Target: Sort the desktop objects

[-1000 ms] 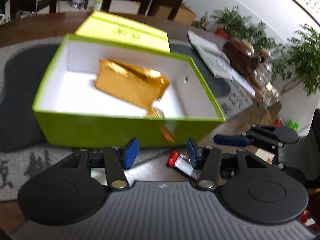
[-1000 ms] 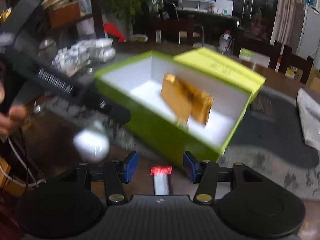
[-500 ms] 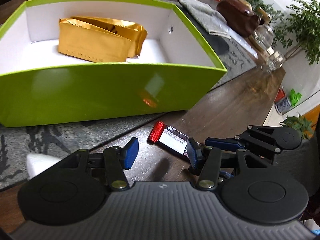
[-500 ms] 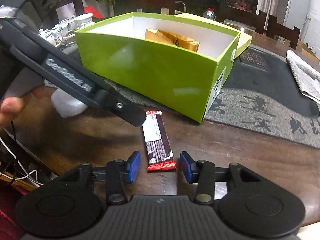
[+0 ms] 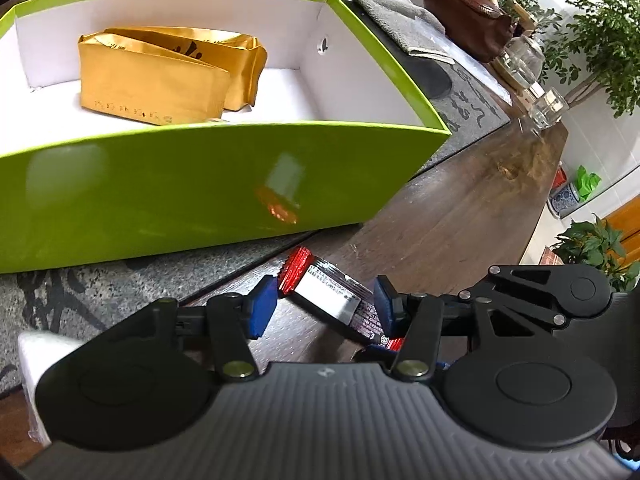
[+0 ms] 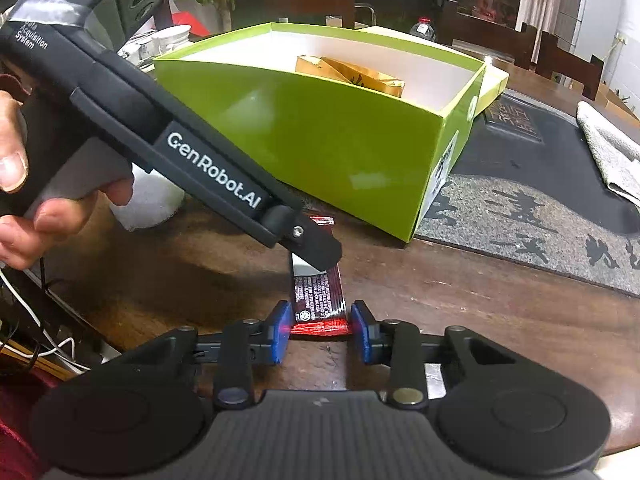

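A dark snack bar point(image 5: 328, 294) with red crimped ends lies flat on the wooden table in front of an open green box point(image 5: 180, 184) that holds gold foil packets point(image 5: 160, 80). My left gripper point(image 5: 325, 306) is open, its blue pads astride the bar's far half. In the right wrist view the bar point(image 6: 318, 300) points at me; my right gripper point(image 6: 320, 332) has both pads against the side edges of its near red end. The left gripper point(image 6: 320, 250) reaches in from the left, its tip over the bar's far end. The box point(image 6: 340, 148) stands just behind.
A grey patterned mat point(image 6: 520, 216) runs under the box. A white object point(image 6: 148, 200) sits left of the bar, by a person's hand point(image 6: 16, 184). A folded grey cloth point(image 5: 392, 12), a brown teapot point(image 5: 468, 16) and glass jars point(image 5: 524, 56) stand beyond the box.
Both grippers came down from above the box to the snack bar. The right gripper's fingers narrowed onto its near end; the left gripper slid over its far half.
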A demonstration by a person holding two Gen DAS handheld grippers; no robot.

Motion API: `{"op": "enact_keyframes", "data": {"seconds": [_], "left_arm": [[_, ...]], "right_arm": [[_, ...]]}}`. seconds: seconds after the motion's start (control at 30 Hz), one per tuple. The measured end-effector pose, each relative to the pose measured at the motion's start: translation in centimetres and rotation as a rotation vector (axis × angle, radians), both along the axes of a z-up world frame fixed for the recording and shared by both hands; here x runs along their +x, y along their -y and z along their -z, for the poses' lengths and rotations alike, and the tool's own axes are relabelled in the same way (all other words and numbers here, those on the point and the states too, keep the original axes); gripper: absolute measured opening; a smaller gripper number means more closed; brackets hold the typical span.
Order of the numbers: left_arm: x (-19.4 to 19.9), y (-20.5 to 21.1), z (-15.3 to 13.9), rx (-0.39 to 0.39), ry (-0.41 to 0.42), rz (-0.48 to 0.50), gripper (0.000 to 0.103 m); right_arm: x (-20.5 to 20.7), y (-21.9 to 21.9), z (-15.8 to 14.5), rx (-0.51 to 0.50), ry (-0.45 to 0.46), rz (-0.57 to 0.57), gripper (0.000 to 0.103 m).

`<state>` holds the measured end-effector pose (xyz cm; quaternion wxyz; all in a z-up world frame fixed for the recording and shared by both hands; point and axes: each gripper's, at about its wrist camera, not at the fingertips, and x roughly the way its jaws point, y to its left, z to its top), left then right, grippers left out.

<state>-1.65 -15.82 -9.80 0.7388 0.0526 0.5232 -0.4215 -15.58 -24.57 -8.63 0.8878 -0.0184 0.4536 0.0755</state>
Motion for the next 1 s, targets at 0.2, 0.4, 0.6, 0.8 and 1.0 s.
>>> {"op": "enact_keyframes", "data": {"seconds": [0.2,0.4,0.6,0.8,1.0], "left_arm": [[0.1,-0.2,0.0,-0.002,-0.012,0.003,0.043],[0.0,-1.1,-0.6,-0.024,-0.025,-0.008,0.041],[-0.5,-2.7,-3.2,-0.068,0.001,-0.025,0.041],[-0.4,-4.4,-7.3,-0.145,0.066,-0.06,0.041],[2.0,-4.5,-10.1,-0.204,0.123,-0.112,0.041]], "right_arm": [[-0.1,-0.2,0.0,-0.013,0.006,-0.018,0.032],[-0.4,-0.4,-0.2,-0.019,0.012,-0.041,0.032],[-0.8,-1.2,-2.3,-0.034,0.052,-0.091,0.032],[-0.4,-1.9,-5.7,-0.063,0.13,-0.149,0.03],[2.0,-1.8,-8.1,-0.107,0.197,-0.165,0.03]]}}
